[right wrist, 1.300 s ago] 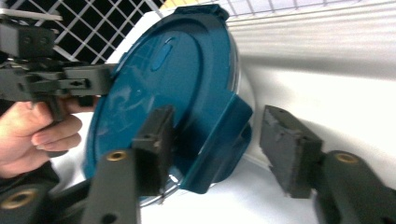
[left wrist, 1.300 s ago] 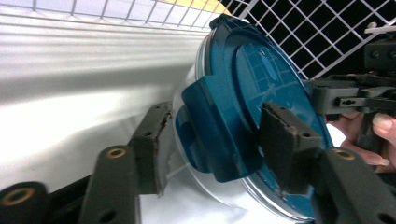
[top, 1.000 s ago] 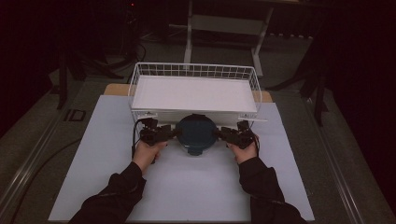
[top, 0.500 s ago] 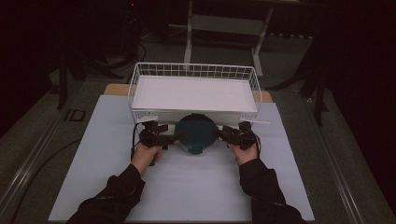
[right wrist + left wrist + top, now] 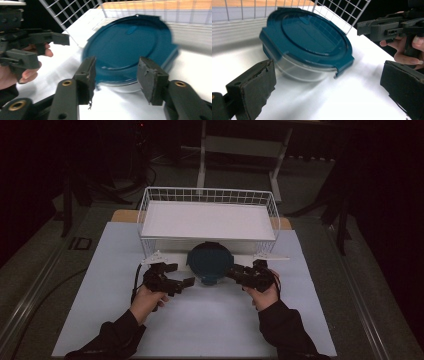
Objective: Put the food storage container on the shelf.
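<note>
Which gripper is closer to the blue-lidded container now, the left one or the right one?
The right. The right gripper has its jaws at the edge of the blue-lidded container, while the left gripper sits open with a gap beside it.

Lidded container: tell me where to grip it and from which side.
Grip the container by its lid tabs, one gripper from each side. The teal lid overhangs the clear bowl, and a tab juts toward the left gripper; the basket blocks the far side.

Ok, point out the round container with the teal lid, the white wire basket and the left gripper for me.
Round clear container with teal lid [image 5: 210, 261], high view, centre of lid.
White wire basket [image 5: 207, 195], high view, far rim wall.
Left gripper [image 5: 183, 275], high view, midway between its open fingertips.
</note>
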